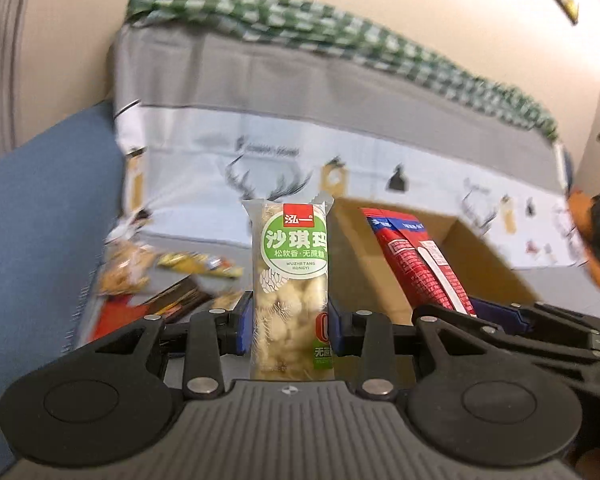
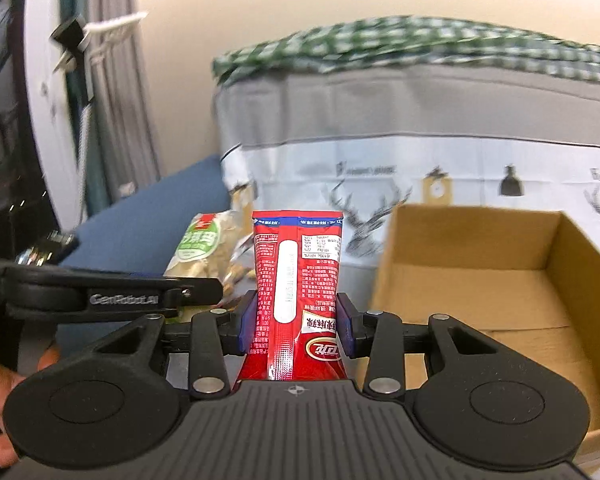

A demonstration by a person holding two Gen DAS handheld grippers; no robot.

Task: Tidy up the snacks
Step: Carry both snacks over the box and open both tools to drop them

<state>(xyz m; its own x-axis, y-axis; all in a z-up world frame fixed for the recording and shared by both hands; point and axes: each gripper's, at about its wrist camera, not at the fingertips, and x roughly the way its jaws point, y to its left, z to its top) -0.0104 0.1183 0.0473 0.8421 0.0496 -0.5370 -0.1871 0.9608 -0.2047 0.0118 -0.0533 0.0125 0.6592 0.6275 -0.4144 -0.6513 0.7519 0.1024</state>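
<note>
Left wrist view showed my left gripper clamped on a green-labelled sachima bar, blue pads pressing both sides of the wrapper, the bar standing upright out of the jaws. Right wrist view: right gripper clamped the same way on a red snack pouch, printed back toward the lens, top seal upward. Both items were off the surface and held.

The cardboard box sat open just to the right of the pouch, apparently empty. More loose snack packets lay left of the bar on the grey surface, blurred, so I could not sort them by type.

Step in hand, as I judged it: carry both packs over the box and lower them in. To do it well I would clear the near rim before descending, let go only once each pack is below the walls, and keep the two grippers apart, since they crowded each other in both views.

Pose: both grippers pointed forward and tilted somewhat downward, side by side, the left one's arm crossing the right view's left edge. A hand showed at that edge.
</note>
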